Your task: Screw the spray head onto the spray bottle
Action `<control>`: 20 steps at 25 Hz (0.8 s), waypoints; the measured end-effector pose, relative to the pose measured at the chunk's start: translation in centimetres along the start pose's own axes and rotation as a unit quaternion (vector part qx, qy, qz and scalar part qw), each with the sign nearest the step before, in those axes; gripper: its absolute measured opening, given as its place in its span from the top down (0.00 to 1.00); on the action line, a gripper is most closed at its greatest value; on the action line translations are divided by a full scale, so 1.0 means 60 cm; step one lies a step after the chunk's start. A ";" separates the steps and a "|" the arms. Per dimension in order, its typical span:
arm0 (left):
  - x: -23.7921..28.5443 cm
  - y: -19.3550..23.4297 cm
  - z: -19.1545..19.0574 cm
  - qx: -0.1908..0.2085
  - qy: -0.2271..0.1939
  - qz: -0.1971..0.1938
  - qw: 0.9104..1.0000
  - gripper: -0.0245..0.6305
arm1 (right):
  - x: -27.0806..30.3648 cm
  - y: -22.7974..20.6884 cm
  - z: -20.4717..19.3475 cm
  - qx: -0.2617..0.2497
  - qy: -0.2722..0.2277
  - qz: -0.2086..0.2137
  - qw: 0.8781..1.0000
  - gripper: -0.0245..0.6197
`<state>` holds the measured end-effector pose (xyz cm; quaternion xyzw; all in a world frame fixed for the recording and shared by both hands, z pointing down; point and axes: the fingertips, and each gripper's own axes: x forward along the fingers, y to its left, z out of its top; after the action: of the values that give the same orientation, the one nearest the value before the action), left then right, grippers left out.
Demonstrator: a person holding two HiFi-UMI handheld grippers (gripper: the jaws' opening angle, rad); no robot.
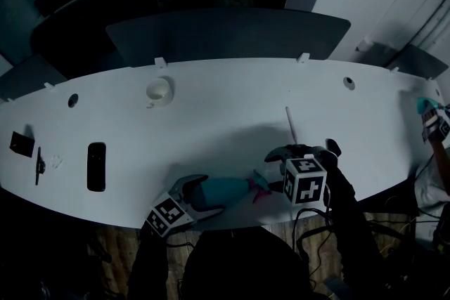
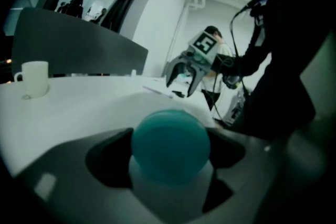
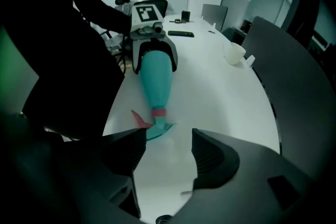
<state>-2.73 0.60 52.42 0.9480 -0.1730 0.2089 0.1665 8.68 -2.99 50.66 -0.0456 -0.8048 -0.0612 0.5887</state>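
We see the left tool (image 1: 202, 197) at the near edge of the white tabletop (image 1: 225, 98). Its jaws are closed on the wide bottom end of the teal bottle (image 1: 230, 191). In the left gripper view the round bottom of the bottle fills the space between the two jaws, and both of them press on its sides. The bottle lies about level, with its neck pointing toward the right tool (image 3: 169, 136). The spray head (image 3: 156, 126) sits on the neck, with a pink ring at the joint and a pink trigger sticking out to one side. How tight it sits, we cannot tell. Whether the bottle rests on the tabletop or is held just above it, we also cannot tell.

The right tool points steeply down at the tabletop, just beside the spray head but not touching it. Its jaws stand wide apart and hold nothing; between them we see only the white surface.

Farther back on the tabletop, well apart from both tools, stands a white cup (image 1: 159, 90). A black remote (image 1: 96, 166) lies toward the left side in the head view. A thin stick (image 1: 290, 123) lies just behind the right tool
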 end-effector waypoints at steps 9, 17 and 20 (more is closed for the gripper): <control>0.001 0.011 0.006 -0.022 -0.003 0.005 1.000 0.31 | 0.058 0.070 -0.017 -0.025 -0.042 -0.144 0.988 0.54; 0.006 0.001 0.010 -0.023 -0.007 -0.019 1.000 0.31 | 0.090 0.059 -0.029 0.034 -0.065 -0.141 0.987 0.54; 0.013 0.001 0.012 -0.020 -0.003 -0.019 1.000 0.31 | 0.094 0.057 -0.030 0.062 -0.050 -0.078 0.994 0.54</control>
<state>-1.83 0.04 52.18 0.9482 -0.1592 0.1995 0.1890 9.14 0.11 56.74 0.0515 -0.8366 -0.0545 0.5427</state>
